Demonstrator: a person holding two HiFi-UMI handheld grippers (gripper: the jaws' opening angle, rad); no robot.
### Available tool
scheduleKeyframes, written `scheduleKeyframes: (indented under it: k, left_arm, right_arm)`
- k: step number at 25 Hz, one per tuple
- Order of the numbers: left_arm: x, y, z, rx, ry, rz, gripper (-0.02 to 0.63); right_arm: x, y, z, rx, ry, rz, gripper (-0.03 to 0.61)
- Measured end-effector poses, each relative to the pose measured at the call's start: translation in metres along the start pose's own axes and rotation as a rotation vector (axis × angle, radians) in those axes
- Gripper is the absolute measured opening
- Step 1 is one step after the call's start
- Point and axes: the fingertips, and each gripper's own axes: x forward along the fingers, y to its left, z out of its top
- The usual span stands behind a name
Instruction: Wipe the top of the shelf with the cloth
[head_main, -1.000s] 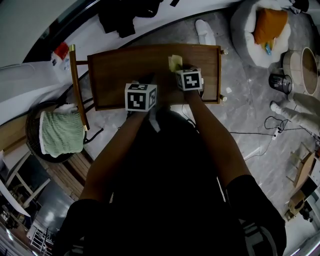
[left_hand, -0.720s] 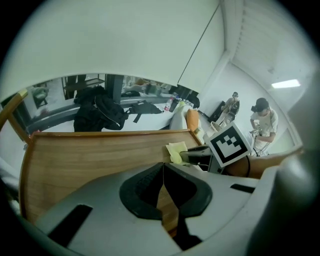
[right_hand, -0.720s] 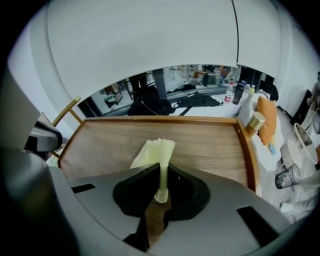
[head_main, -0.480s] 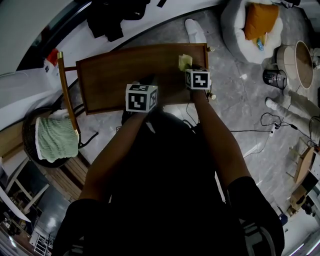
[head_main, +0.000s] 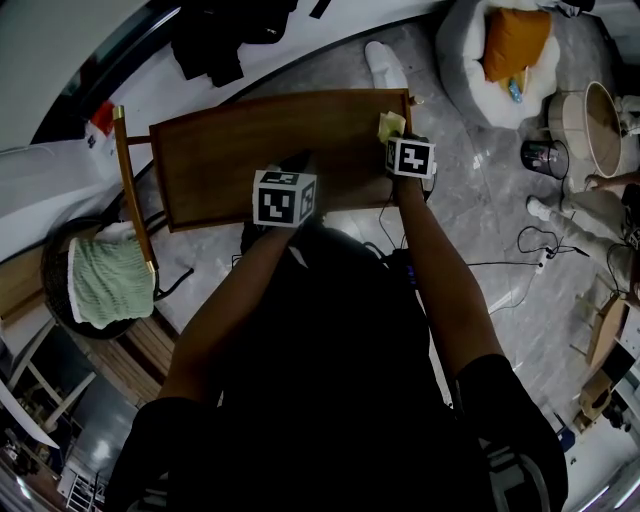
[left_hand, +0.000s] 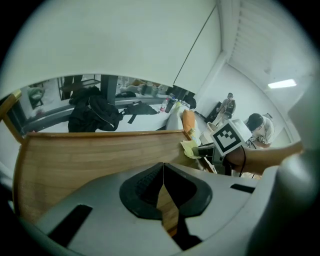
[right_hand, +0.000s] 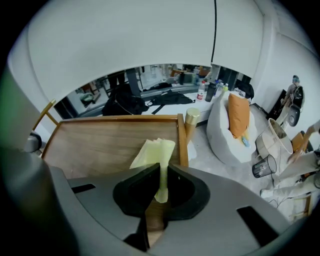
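A pale yellow cloth (right_hand: 156, 150), folded into a soft fan of layers, is pinched at its lower end between the closed fingers of the right gripper (right_hand: 162, 171). The cloth spreads out beyond the fingertips and lies on the brown wooden top of the shelf (right_hand: 95, 145), close to the raised rim on the right of the fingers. The left gripper (left_hand: 162, 172) has its fingers pressed together with nothing between them; bare wood grain stretches ahead of their tips.

Just past the right fingers, outside the shelf's corner, stands a gold-capped post (right_hand: 192, 117). Further right of them sits a white beanbag (head_main: 470, 60) with an orange cushion (head_main: 512, 40) on a grey marbled floor (head_main: 480, 210). Beyond both pairs of fingers, black clothing (head_main: 228, 35) is heaped on a white ledge. Well to the left of the left fingers, a green fabric (head_main: 108, 282) lies in a dark basket.

In the head view the marker cubes and forearms cover both pairs of fingers, with only a corner of cloth showing. The right gripper view alone shows the pinch on the cloth. The left gripper view shows the right gripper and cloth from the side, to the right of its own fingers.
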Motion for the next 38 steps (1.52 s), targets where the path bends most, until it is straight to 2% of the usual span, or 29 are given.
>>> scheduleKeyframes:
  k: [6,8,11,16,21,26,33,38]
  left_arm:
    - [-0.010,0.007,-0.001,-0.010,-0.011,0.010,0.014]
    - [-0.018,0.015,-0.002,-0.017,-0.022,0.016,0.014]
    - [-0.036,0.040,-0.002,-0.041,-0.041,0.036,0.014]
    - [-0.077,0.089,-0.005,-0.085,-0.077,0.098,0.014]
    - [-0.137,0.152,-0.009,-0.128,-0.105,0.146,0.014]
    - [-0.199,0.212,-0.011,-0.148,-0.122,0.194,0.014]
    - [-0.254,0.280,-0.017,-0.134,-0.121,0.236,0.014]
    - [-0.260,0.300,-0.024,-0.117,-0.097,0.219,0.014]
  right_arm:
    - [-0.004,-0.008,-0.002,0.020,0.027,-0.060,0.044]
    - [-0.009,0.000,0.003,0.068,-0.005,-0.028,0.044]
    - [-0.020,0.035,0.024,0.112,-0.085,0.067,0.044]
    - [-0.037,0.138,0.045,0.056,-0.141,0.236,0.044]
    - [-0.046,0.276,0.046,0.024,-0.128,0.438,0.044]
    - [-0.043,0.404,0.040,-0.012,-0.089,0.566,0.044]
    - [-0.026,0.525,0.020,-0.074,-0.022,0.647,0.044]
    - [0.002,0.553,-0.002,-0.106,0.049,0.595,0.044]
